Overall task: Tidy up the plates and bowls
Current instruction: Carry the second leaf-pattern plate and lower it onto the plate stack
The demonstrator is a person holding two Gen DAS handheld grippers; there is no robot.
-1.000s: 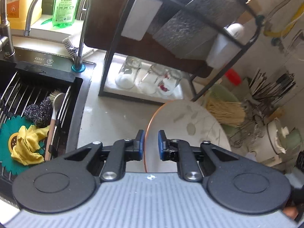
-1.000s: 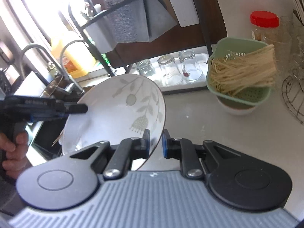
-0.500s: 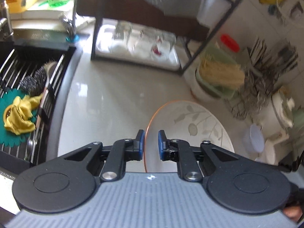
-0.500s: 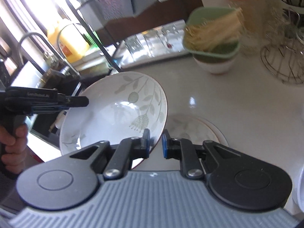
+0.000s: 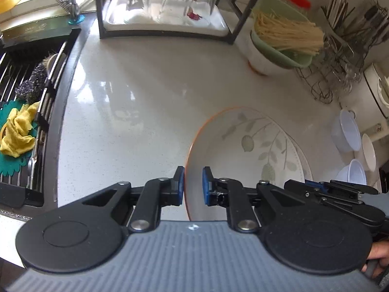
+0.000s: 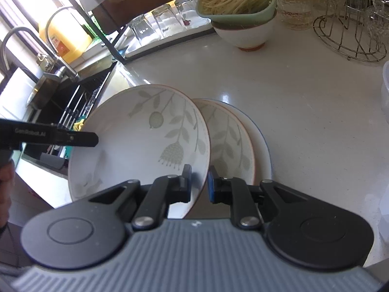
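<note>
A white plate with a leaf pattern and orange rim (image 6: 145,141) is held tilted between both grippers, just above the counter. My left gripper (image 5: 193,185) is shut on its left rim (image 5: 243,150). My right gripper (image 6: 198,182) is shut on its right rim. Under and to its right, a matching leaf plate (image 6: 231,141) lies on a larger white plate (image 6: 262,143) on the counter. The stack's edge shows in the left wrist view (image 5: 305,160).
A black sink (image 5: 22,92) with a yellow cloth lies to the left. A dark rack with upturned glasses (image 5: 167,4) stands at the back. A green colander of noodles (image 5: 287,34) sits on a white bowl. A wire rack (image 6: 352,31) and small white bowls (image 5: 352,146) stand right.
Both grippers have brought the held plate down and to the right, from near the rack to just above the stack of plates on the counter.
</note>
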